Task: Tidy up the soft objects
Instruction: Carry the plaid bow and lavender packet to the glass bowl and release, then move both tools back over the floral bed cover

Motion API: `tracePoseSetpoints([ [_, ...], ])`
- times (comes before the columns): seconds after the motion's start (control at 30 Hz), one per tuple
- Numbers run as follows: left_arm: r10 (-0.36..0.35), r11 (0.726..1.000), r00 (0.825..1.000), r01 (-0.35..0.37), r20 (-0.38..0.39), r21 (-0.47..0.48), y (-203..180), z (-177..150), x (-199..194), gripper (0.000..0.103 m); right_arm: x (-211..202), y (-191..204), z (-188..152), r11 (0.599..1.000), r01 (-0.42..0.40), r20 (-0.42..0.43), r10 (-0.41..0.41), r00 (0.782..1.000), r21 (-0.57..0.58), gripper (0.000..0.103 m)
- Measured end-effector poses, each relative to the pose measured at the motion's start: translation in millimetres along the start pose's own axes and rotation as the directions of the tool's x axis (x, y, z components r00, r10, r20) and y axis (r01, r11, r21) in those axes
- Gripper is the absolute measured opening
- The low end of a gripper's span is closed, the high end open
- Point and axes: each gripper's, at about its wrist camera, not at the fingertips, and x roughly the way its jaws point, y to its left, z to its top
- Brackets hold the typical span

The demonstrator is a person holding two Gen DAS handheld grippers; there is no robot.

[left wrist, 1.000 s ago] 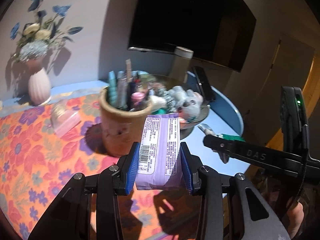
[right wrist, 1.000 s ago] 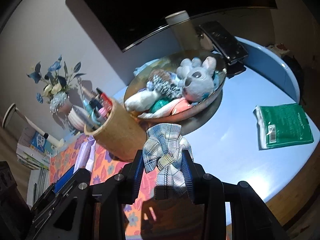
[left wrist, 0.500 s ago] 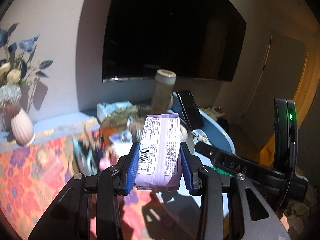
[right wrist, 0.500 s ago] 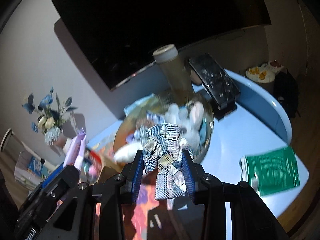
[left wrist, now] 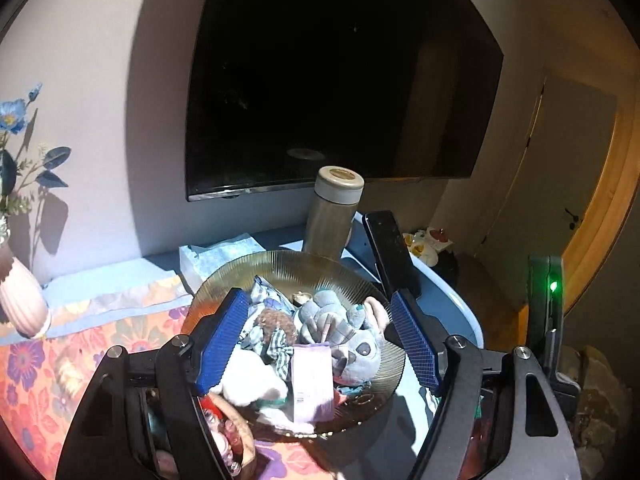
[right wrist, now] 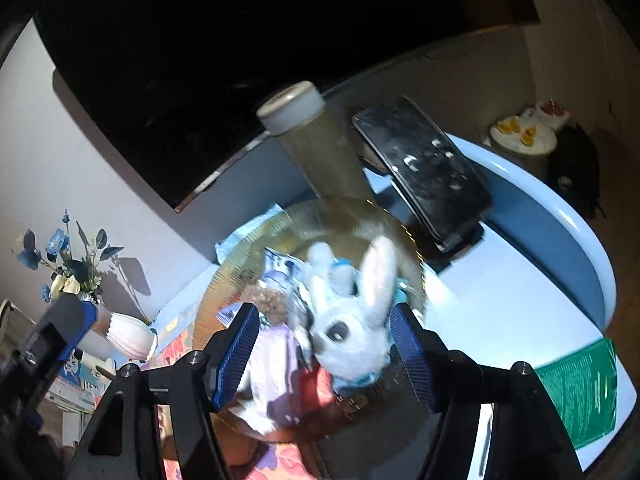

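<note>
Now, taking the ribbed amber glass bowl (left wrist: 280, 268) as the landmark: far to its left stands a pale pink ribbed vase (left wrist: 20, 300) with blue flowers, on a flower-patterned orange cloth (left wrist: 32, 368) that runs up to the bowl's left side. Just behind the bowl's left rim lies a light blue tissue pack (left wrist: 216, 254). Over the bowl hangs the left gripper (left wrist: 320, 344), its blue-padded jaws opening, wide apart and touching nothing. Below them, in the bowl's near part, lies the purple wet-wipe packet (left wrist: 312, 384) among the soft things, leaning on a grey plush toy with long ears (left wrist: 352, 344); a checked fabric bow (left wrist: 280, 350) lies just left of the packet. The right gripper (right wrist: 322, 354) also hangs over the bowl, jaws opening with nothing pressed between them. Behind the bowl's far rim stands a tall beige lidded cylinder bottle (left wrist: 334, 212), and right of that a black tilted phone-like slab (right wrist: 424, 172). Well right of the bowl, on the pale blue table (right wrist: 520, 280), lies a green flat packet (right wrist: 580, 388).
</note>
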Motion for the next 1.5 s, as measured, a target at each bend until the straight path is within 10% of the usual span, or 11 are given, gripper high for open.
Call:
tracePoseSetpoints([
  [0.37, 0.042, 0.997, 0.996, -0.048, 0.083, 0.061, -1, -17, -73, 0.074, -36, 23, -40, 0.996, 0.006, -0.007, -0.006, 1.000, -0.090, 0.067],
  [0.73, 0.256, 0.958, 0.947, -0.223, 0.193, -0.180, 138, -24, -207, 0.080, -39, 81, -102, 0.979, -0.080, -0.082, 0.066, 0.994, -0.188, 0.077],
  [1.23, 0.350, 0.899, 0.937, -0.340, -0.017, -0.276, 239, -80, -175, 0.080, -1, 216, -197, 0.832, -0.184, -0.216, 0.080, 0.973, -0.524, 0.078],
  [1.5, 0.469, 0.827, 0.873, -0.488, -0.135, -0.279, 286, -131, -173, 0.084, 34, 254, -217, 0.797, -0.196, -0.252, 0.057, 0.966, -0.571, 0.087],
])
